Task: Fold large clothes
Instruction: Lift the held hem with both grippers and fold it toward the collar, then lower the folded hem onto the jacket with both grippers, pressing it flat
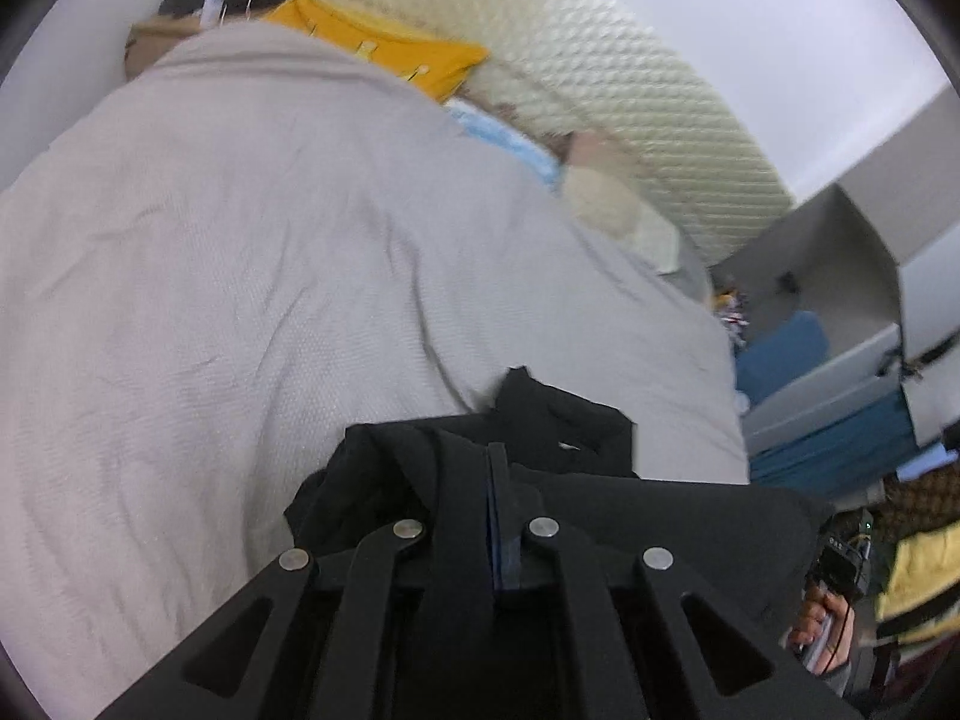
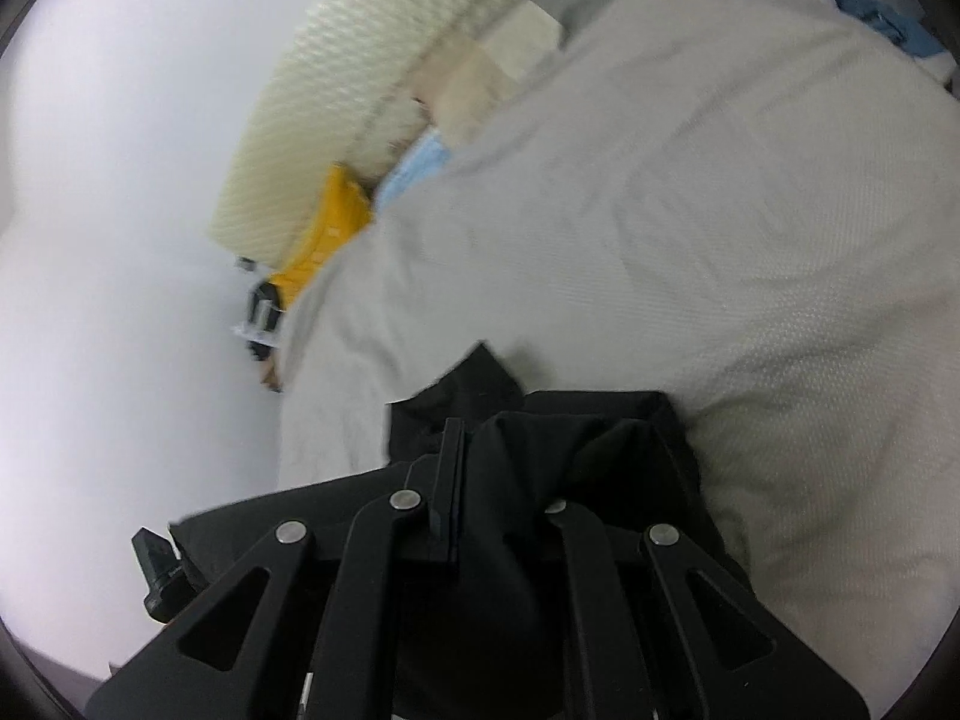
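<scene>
We find both the left gripper (image 1: 498, 516) and right gripper (image 2: 456, 492) clamped on a limp black garment (image 1: 558, 420) over a textured grey bedspread (image 1: 240, 252).

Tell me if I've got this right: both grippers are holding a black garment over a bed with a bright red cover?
Nearly. Both the left gripper and the right gripper are closed on the black garment, but the bed cover is pale grey-beige, not red. The left wrist view shows this most plainly.
</scene>
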A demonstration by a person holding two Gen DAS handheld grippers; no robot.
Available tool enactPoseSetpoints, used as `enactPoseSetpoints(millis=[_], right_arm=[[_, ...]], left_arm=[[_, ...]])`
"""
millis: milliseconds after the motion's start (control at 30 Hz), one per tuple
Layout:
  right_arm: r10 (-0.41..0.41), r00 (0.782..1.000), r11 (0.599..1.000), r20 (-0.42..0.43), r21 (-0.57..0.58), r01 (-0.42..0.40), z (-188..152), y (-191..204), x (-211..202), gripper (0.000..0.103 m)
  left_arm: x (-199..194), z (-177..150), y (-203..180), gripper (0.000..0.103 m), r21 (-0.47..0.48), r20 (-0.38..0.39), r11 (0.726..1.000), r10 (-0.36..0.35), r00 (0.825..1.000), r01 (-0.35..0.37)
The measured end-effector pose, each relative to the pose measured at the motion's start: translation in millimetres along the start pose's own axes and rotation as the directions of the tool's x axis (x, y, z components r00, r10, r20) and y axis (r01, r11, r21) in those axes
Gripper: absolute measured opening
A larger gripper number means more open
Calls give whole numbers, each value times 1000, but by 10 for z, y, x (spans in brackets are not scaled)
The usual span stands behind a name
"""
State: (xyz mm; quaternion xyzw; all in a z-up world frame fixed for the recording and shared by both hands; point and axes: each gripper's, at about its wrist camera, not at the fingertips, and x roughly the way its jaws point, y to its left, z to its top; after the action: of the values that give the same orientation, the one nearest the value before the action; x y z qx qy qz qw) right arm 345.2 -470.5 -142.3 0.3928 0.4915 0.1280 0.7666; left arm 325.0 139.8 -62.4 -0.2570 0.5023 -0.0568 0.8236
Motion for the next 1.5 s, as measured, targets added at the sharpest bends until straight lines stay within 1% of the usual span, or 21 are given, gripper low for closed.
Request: enactPoseSetpoints(millis=[133,200,300,400,500,600,733,767,800,833,867,900,933,1033,1100,1167,1200,1267,1333,1433,1500], right_arm=[[-54,997,997,-63,44,57,221,-250,527,9],[-64,994,995,-87,66,69,285,-391,764,9],[-60,990,992,-125,106,73,310,-609,1092,9],[-40,988,989,-149,138,61,282,-751,1266,9],[-17,989,986,-145,159,41,245,-803,1226,9],[-1,988,989,-153,149,24,210,-773,1100,11],[28,992,985,-126,170,-7,120,-715,810,16],[31,992,986,-122,165,-11,86,-684,714,17],[35,992,987,-118,158,-16,55,-645,645,21],[46,993,988,-112,154,-29,18,-595,540,31],[71,992,987,-101,153,-55,-24,-549,414,37],[85,992,988,-88,134,-73,-64,-486,276,52],[80,994,991,-78,110,-71,-96,-430,180,61],[28,999,999,-42,26,-26,-205,-254,-208,65],[-21,1000,999,6,-26,21,-274,-122,-452,66],[-79,995,990,58,-108,85,-409,104,-626,71],[-92,993,985,68,-137,101,-455,193,-631,72],[-135,984,961,112,-229,158,-646,439,-599,72],[-155,978,928,140,-318,193,-869,663,-462,75],[-140,976,887,165,-418,197,-1208,908,-128,80],[-144,975,863,169,-461,207,-1370,1005,93,80]], left_arm=[[655,188,158,7,-56,-65,998,34,997,-37],[1036,228,250,7,-72,-117,996,36,992,-45],[1434,222,361,7,-110,-172,993,19,985,-38],[1596,203,402,7,-125,-189,992,0,982,-24],[1593,230,424,8,-137,-200,990,-18,980,-10],[1493,227,447,8,-164,-200,987,-32,979,-1],[1157,167,528,12,-220,-184,974,-93,979,52],[1042,145,543,15,-225,-184,972,-108,977,65],[929,125,561,20,-231,-178,970,-124,976,81],[794,95,580,24,-235,-169,967,-139,976,98],[635,63,595,36,-229,-156,968,-141,978,103],[502,42,603,54,-217,-147,972,-129,981,95],[349,20,610,61,-203,-134,975,-117,984,88],[-137,-78,567,63,-121,-68,989,-98,993,90],[-395,-165,492,63,-73,-30,991,-113,993,110],[-554,-273,293,63,20,3,993,-114,993,114],[-590,-331,185,63,69,22,993,-100,995,98],[-557,-504,-117,63,165,77,986,-33,996,20],[-464,-657,-353,63,227,125,974,-10,992,-19],[-154,-888,-738,63,331,163,943,-13,987,-42],[166,-1004,-962,63,412,169,908,12,986,-81]])
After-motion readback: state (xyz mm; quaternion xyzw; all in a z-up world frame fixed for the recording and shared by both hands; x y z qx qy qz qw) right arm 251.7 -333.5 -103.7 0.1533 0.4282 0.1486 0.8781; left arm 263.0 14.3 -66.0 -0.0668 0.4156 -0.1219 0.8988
